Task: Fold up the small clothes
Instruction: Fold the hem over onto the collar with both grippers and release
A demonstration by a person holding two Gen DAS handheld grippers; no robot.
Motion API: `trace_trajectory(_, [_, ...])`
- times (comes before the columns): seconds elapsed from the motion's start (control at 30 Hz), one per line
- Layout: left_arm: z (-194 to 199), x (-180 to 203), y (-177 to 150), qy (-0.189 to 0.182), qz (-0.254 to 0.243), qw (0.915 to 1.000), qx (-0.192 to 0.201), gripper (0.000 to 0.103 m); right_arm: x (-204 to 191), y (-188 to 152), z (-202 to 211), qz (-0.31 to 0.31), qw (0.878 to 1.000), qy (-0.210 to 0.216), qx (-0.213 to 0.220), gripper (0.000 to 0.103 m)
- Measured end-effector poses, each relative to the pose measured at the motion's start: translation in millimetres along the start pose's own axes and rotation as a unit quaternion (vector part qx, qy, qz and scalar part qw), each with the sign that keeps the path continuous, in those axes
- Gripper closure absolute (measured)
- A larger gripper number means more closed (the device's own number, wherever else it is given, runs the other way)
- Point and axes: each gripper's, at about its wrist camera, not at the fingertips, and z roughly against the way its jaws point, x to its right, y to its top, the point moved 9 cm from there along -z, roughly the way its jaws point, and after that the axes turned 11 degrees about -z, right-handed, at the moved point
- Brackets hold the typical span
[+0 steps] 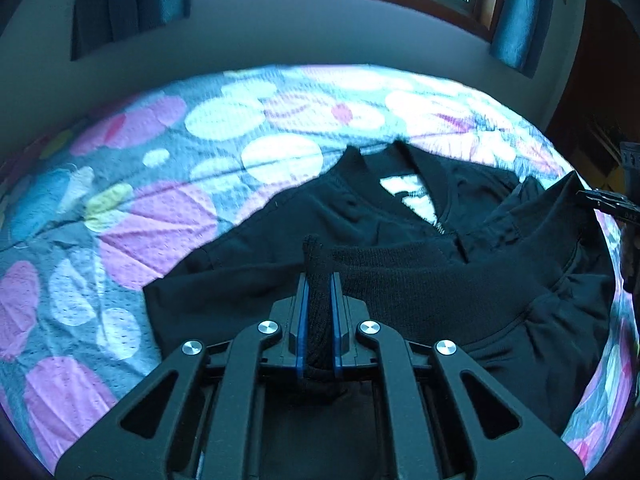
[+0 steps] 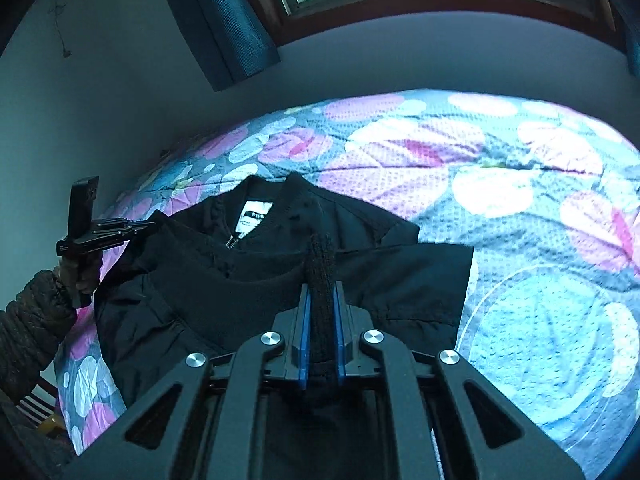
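Observation:
A small black zip jacket (image 1: 400, 216) lies on the flowered bedspread, collar and white neck label (image 1: 404, 190) at the far side. My left gripper (image 1: 319, 280) is shut on the ribbed bottom hem (image 1: 420, 280), lifted over the jacket's body. My right gripper (image 2: 320, 288) is shut on the same ribbed hem (image 2: 224, 296) at its other corner. The jacket (image 2: 360, 220) and its label (image 2: 254, 218) show in the right wrist view too. Each gripper shows in the other's view, the right one at the right edge (image 1: 592, 200), the left one at the left (image 2: 148, 226).
The bedspread (image 1: 160, 208) with pink, white and blue petals spreads to the left in the left wrist view and to the right in the right wrist view (image 2: 520, 240). A grey wall, blue curtains (image 1: 128, 0) and a window stand behind the bed.

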Motion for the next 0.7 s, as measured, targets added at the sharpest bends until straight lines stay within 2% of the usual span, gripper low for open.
trace_trajectory(0.1, [17.1,-8.3,18.2,0.015,0.008,0.9994,0.031,0.094,-12.2,24.4,11.3,0.013,0.999,-0.006,0.041,0.094])
trace_trajectory(0.2, [27.1,-26.1,44.7,0.03,0.028,0.9975,0.058,0.094,-14.6,53.4,7.7,0.002,0.998,-0.008,0.06,0.094])
trace_trajectory(0.33, [11.6,-56.2,69.7,0.051,0.062,0.9949,0.06,0.094,-1.7,88.3,-21.6,-0.027,0.998,-0.012,0.061,0.094])
trace_trajectory(0.43, [-32.2,-65.1,65.9,0.061,0.086,0.9943,0.012,0.094,20.0,97.2,-64.5,-0.068,0.997,-0.019,0.025,0.094])
trace_trajectory(0.57, [-77.6,-68.7,34.7,0.077,0.108,0.9897,-0.053,0.094,53.8,79.3,-120.2,-0.105,0.992,-0.05,-0.043,0.094])
trace_trajectory(0.63, [-86.7,-72.7,24.8,0.074,0.125,0.9874,-0.064,0.094,68.6,69.8,-134.2,-0.125,0.989,-0.053,-0.058,0.094])
trace_trajectory(0.67, [-89.3,-75.8,16.4,0.071,0.138,0.9841,-0.087,0.093,76.6,64.4,-140.3,-0.144,0.986,-0.045,-0.066,0.093])
trace_trajectory(0.7, [-91.0,-77.5,14.4,0.068,0.144,0.9834,-0.088,0.093,81.4,60.4,-143.7,-0.156,0.985,-0.039,-0.068,0.093])
